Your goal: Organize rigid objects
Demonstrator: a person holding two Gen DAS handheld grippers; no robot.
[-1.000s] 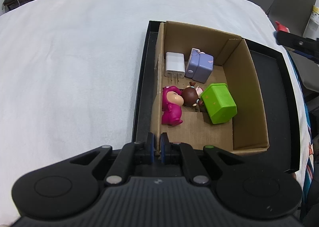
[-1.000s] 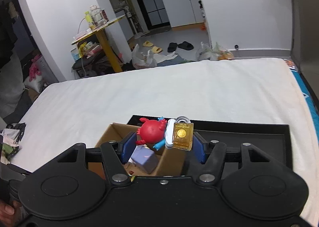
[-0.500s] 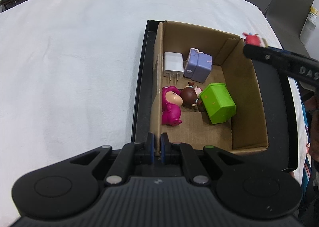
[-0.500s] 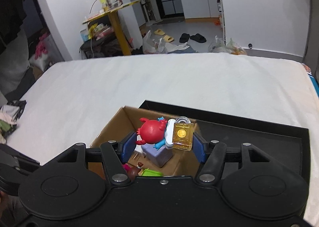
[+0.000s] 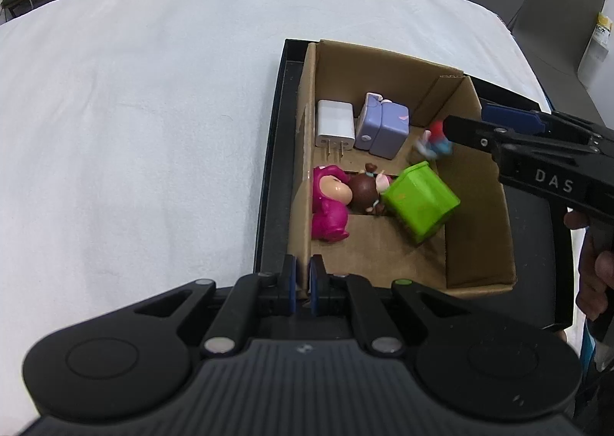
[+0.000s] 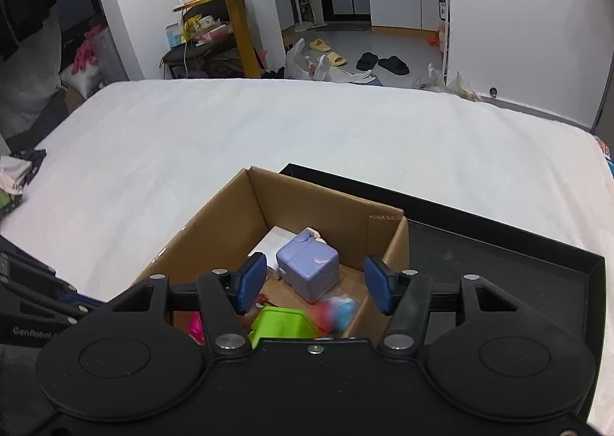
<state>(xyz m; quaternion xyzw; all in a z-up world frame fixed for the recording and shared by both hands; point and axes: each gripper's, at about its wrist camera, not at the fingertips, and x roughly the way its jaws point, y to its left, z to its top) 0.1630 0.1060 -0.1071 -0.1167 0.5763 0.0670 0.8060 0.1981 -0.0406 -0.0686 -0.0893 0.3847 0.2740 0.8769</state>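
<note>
The right claw (image 6: 314, 290) stands open with nothing between its blue pads (image 6: 251, 282) — though its jaws have just been closing slightly. Just below it a blurred red-and-blue toy figure (image 6: 335, 311) sits loose inside the brown cardboard box (image 6: 226, 229), beside a lilac cube-shaped toy (image 6: 307, 269) and a bright green plastic block (image 6: 282, 324). The left claw (image 5: 301, 288) is clamped shut on the box's near wall. Ahead of it lie a magenta plush-like figurine (image 5: 328, 208) and a white plug charger (image 5: 334, 123); the box rests in a black tray (image 5: 270, 175) on the white-covered desk (image 5: 134, 110).
</note>
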